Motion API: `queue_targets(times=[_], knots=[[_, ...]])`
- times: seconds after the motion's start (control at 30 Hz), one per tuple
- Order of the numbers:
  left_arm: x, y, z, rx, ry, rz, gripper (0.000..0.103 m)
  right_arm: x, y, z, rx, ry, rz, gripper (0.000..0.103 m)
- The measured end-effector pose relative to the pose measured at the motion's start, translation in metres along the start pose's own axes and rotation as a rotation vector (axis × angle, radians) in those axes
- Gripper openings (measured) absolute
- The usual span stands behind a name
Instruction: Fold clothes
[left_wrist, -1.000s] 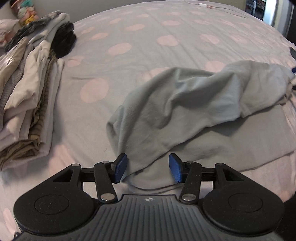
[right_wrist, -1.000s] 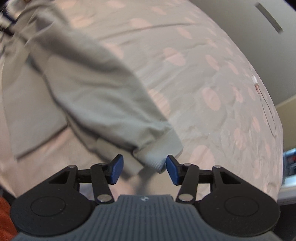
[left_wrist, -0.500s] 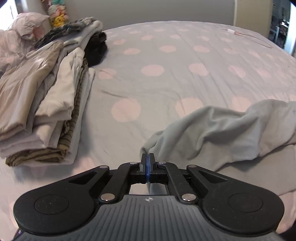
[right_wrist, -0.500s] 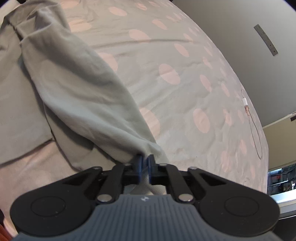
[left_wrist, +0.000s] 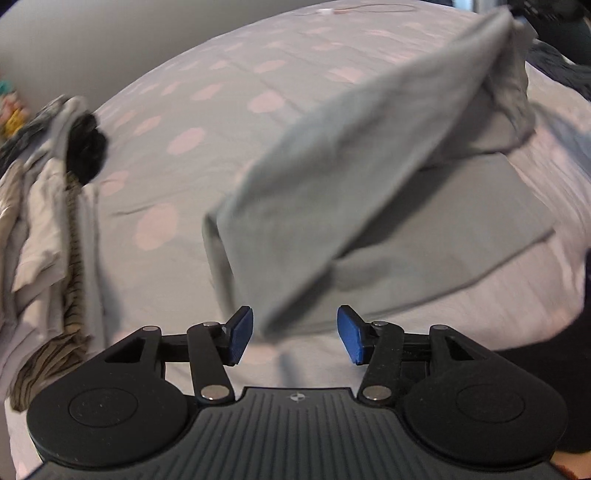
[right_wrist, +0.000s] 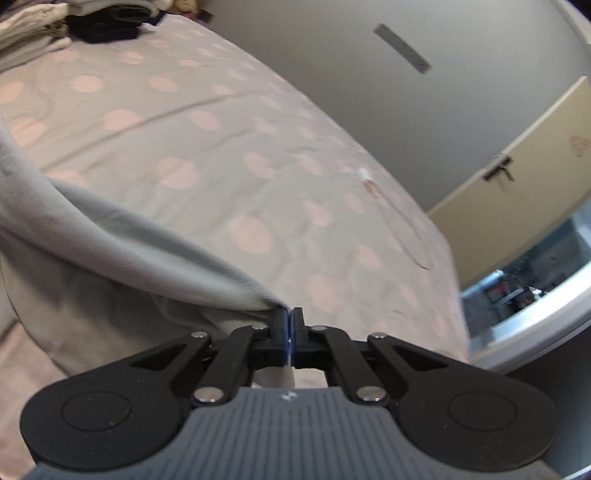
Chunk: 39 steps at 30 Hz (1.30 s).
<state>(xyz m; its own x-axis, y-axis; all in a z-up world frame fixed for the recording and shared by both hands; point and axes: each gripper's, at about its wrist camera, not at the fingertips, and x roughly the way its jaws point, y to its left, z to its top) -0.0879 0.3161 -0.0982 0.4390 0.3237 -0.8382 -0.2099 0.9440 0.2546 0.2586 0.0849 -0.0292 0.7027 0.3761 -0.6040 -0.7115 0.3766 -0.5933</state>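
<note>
A pale grey garment (left_wrist: 351, 177) lies on the spotted bed, one sleeve lifted and stretched toward the upper right in the left wrist view. My left gripper (left_wrist: 295, 336) is open, its blue pads either side of the sleeve's near end, which hangs loose between them. In the right wrist view my right gripper (right_wrist: 289, 334) is shut on the cuff of the same grey garment (right_wrist: 110, 236), holding it above the bed; a bit of ribbed cuff shows below the pads.
A stack of folded clothes (left_wrist: 48, 221) with a black item (left_wrist: 86, 147) sits at the bed's left side. A thin cable (right_wrist: 402, 225) lies on the spotted sheet (right_wrist: 207, 129). A door and a wall stand beyond the bed.
My left gripper, shut half a second ago, has opened and let go of the fabric. The right gripper stays shut on the cuff and has lifted the sleeve up and away.
</note>
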Motion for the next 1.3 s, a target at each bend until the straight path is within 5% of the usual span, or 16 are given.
queue_targets(times=[0.23,0.37,0.47,0.5,0.83,1.07,1.3], knots=[[0.020,-0.010,0.015,-0.093,-0.106,0.067,0.056,-0.001,-0.038,-0.035,0.073,0.093,-0.084,0.001],[0.034,-0.018,0.030,-0.116,-0.142,0.036,0.053,-0.002,-0.055,-0.055,0.118,0.137,-0.106,0.001],[0.043,-0.019,0.034,-0.183,-0.166,0.016,0.015,-0.005,-0.061,-0.062,0.131,0.148,-0.129,0.001],[0.044,-0.016,0.034,-0.219,-0.175,0.008,0.013,-0.006,-0.062,-0.062,0.134,0.147,-0.135,0.001],[-0.026,0.040,0.060,-0.414,-0.393,0.151,0.009,-0.028,-0.081,-0.042,0.167,0.067,-0.204,0.001],[-0.079,0.086,0.101,-0.379,-0.513,0.272,0.009,-0.052,-0.100,0.006,0.220,-0.063,-0.252,0.001],[-0.106,0.100,0.107,-0.359,-0.511,0.281,0.009,-0.063,-0.110,0.021,0.280,-0.107,-0.224,0.001]])
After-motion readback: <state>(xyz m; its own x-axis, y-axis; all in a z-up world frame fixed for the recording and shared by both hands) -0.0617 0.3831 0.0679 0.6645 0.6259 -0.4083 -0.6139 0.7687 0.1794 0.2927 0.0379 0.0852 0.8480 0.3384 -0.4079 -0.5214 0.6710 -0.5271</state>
